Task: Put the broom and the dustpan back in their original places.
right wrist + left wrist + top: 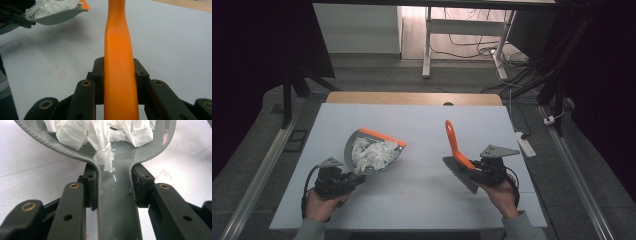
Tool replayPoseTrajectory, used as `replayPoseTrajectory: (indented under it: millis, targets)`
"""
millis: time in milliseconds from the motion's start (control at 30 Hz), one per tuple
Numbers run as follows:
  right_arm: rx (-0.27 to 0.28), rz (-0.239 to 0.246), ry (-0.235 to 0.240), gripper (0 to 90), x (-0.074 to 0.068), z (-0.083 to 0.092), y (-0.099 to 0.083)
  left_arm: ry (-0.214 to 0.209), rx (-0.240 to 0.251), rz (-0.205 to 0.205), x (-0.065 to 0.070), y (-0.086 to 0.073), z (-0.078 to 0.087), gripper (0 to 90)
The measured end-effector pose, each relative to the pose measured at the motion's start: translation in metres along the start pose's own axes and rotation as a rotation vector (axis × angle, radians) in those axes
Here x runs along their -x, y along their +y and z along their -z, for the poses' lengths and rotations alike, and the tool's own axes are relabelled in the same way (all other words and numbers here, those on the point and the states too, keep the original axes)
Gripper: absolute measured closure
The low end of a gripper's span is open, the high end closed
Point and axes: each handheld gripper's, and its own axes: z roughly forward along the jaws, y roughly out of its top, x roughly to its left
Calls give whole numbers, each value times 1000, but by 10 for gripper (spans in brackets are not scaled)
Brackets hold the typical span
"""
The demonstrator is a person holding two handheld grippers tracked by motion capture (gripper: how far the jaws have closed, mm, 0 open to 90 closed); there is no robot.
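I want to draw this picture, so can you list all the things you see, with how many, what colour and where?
Dustpan: one, grey with an orange edge, left part of the table, its handle held in the left gripper.
Paper: a crumpled heap, white, inside the dustpan.
Brush: one, orange handle with dark bristles, right part of the table, held in the right gripper.
Table: one, white top with a wooden far edge.
Power strip: one, white, on the floor right of the table.
Left gripper: one, black, shut on the dustpan handle.
Right gripper: one, black, shut on the brush handle.
Hands: two, at the near edge.
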Motion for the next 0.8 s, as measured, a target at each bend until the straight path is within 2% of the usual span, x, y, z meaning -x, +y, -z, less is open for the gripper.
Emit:
replayPoseTrajectory:
  millis: [133,367,567,667,800]
  targets:
    - [6,-19,18,704,0,5,-4,24,10,18,1,0,2,615]
    - [8,-39,21,704,3,11,-7,64,30,61,3,-5,4,615]
    - [4,-95,26,704,11,13,-10,90,33,96,1,-10,4,614]
    - [1,-125,26,704,16,12,-12,96,45,125,0,-11,4,614]
    - [-27,-140,27,704,19,9,-15,113,55,159,-4,-13,3,615]
